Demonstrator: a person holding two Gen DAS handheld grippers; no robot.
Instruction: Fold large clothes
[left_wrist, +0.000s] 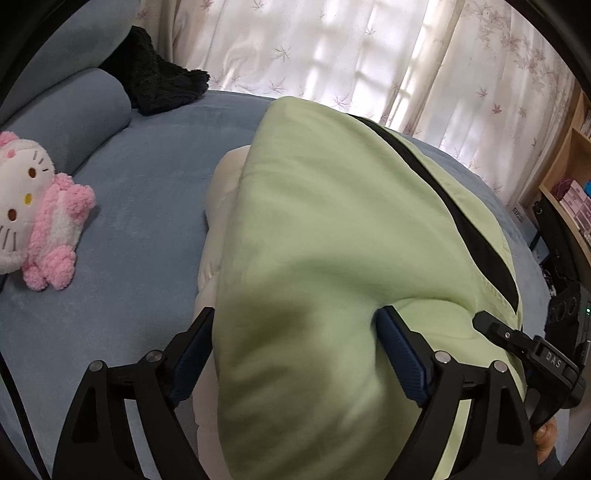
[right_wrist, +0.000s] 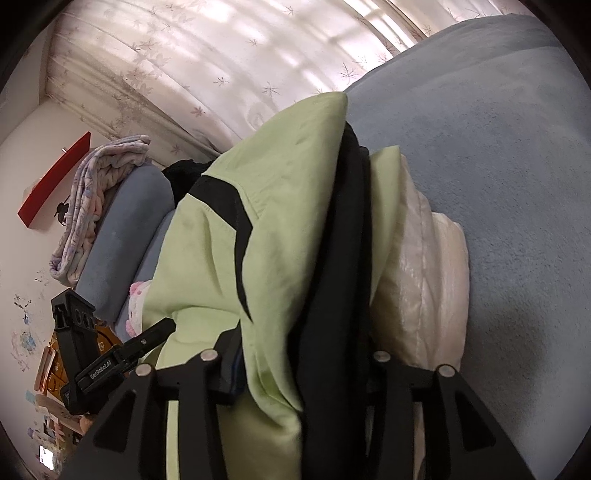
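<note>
Left claw (left_wrist: 295, 325): jaws wide apart, a fold of the green jacket (left_wrist: 332, 206) bulging between them and brushing the right pad. Right claw (right_wrist: 303, 354): jaws partly apart astride the jacket's edge; grip cannot be told. One jacket, lying on a cream garment (left_wrist: 218, 192), mid-bed (left_wrist: 140, 177). One plush cat (left_wrist: 37, 206) left of it; one black fuzzy item (left_wrist: 159, 81) behind.

Soft daylight glows through the curtains (left_wrist: 332, 55), casting gentle shadows; fisheye edges bend and darken, slightly blurred.
</note>
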